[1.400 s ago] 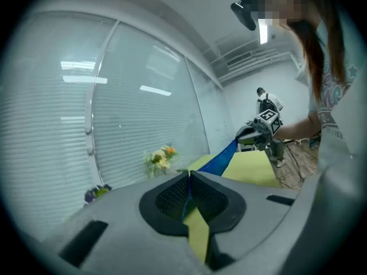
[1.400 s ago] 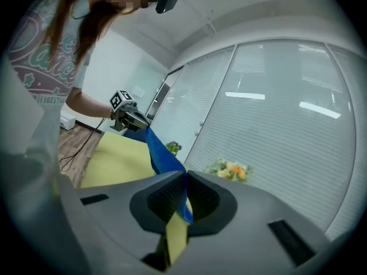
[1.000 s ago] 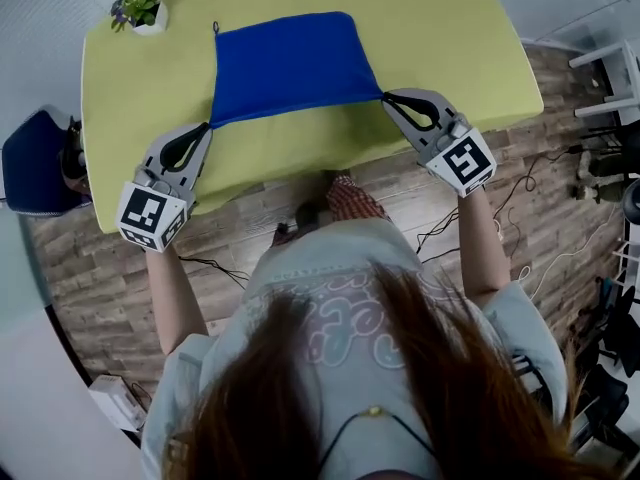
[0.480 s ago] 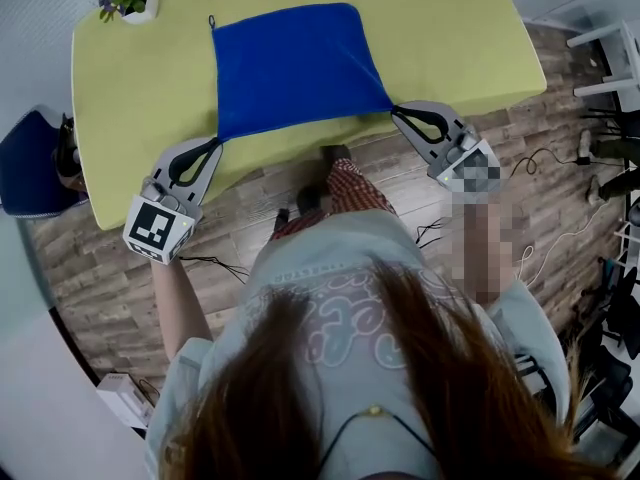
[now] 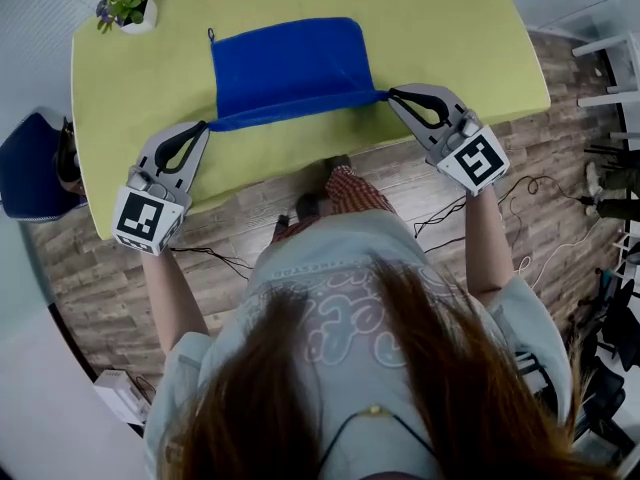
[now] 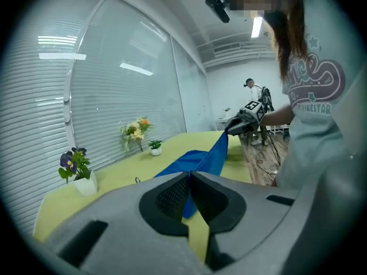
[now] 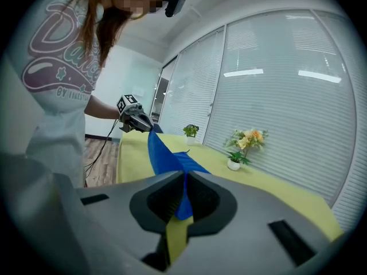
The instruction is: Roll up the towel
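Observation:
A blue towel (image 5: 288, 68) lies on the yellow-green table (image 5: 430, 18), its near edge lifted and stretched taut between my two grippers. My left gripper (image 5: 206, 126) is shut on the towel's near left corner. My right gripper (image 5: 388, 95) is shut on the near right corner. In the left gripper view the towel (image 6: 198, 162) runs from the closed left gripper (image 6: 190, 176) up to the right gripper (image 6: 243, 122). From the right gripper view the towel (image 7: 163, 156) rises out of the pinched right gripper (image 7: 184, 179) toward the left gripper (image 7: 135, 119).
A small potted plant (image 5: 126, 8) stands at the table's far left corner. More flower pots (image 6: 137, 133) line the window side. A blue chair (image 5: 35, 163) sits left of the table. Cables (image 5: 520, 183) lie on the wooden floor at the right.
Both grippers pulled the towel's near edge toward the person half a second ago, then moved back out over the table; the near edge now hangs lifted and taut.

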Demonstrator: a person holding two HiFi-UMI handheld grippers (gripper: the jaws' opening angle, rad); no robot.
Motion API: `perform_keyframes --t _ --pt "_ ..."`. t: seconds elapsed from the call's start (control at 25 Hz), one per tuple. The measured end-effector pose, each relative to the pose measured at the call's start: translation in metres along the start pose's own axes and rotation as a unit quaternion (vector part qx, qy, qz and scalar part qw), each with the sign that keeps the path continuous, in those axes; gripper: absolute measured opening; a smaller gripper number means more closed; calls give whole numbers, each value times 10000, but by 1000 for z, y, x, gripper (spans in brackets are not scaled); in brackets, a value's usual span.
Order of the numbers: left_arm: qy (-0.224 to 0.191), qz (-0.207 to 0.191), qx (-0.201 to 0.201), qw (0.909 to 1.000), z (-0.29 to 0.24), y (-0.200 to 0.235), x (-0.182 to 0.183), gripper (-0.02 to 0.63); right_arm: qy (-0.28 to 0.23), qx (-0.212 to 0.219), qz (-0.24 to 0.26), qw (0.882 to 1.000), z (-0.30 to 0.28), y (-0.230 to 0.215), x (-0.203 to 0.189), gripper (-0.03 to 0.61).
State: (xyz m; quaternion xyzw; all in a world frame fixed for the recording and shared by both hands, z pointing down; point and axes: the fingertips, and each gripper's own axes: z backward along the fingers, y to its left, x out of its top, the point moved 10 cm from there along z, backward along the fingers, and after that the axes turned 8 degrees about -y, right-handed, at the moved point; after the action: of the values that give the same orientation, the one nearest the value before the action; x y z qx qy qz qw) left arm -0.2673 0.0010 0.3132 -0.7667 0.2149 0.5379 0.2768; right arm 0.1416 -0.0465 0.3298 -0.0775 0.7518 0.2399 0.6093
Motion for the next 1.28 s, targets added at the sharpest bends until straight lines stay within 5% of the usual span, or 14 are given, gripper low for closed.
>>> perform_keyframes --t 0.88,1.12,1.2,1.28 --pt "682 411 960 9922 -102 116 -26 18 968 689 16 9929 -113 -136 -50 23" --pt "715 667 1587 9825 -95 126 -34 33 1317 219 -128 9910 -104 -141 -67 97" --pt "525 763 1550 9836 -82 123 -30 80 1103 90 -316 9934 -88 -139 -63 98" --pt "381 759 1085 9905 -71 110 -25 87 802 345 -432 9952 -74 -128 -55 118"
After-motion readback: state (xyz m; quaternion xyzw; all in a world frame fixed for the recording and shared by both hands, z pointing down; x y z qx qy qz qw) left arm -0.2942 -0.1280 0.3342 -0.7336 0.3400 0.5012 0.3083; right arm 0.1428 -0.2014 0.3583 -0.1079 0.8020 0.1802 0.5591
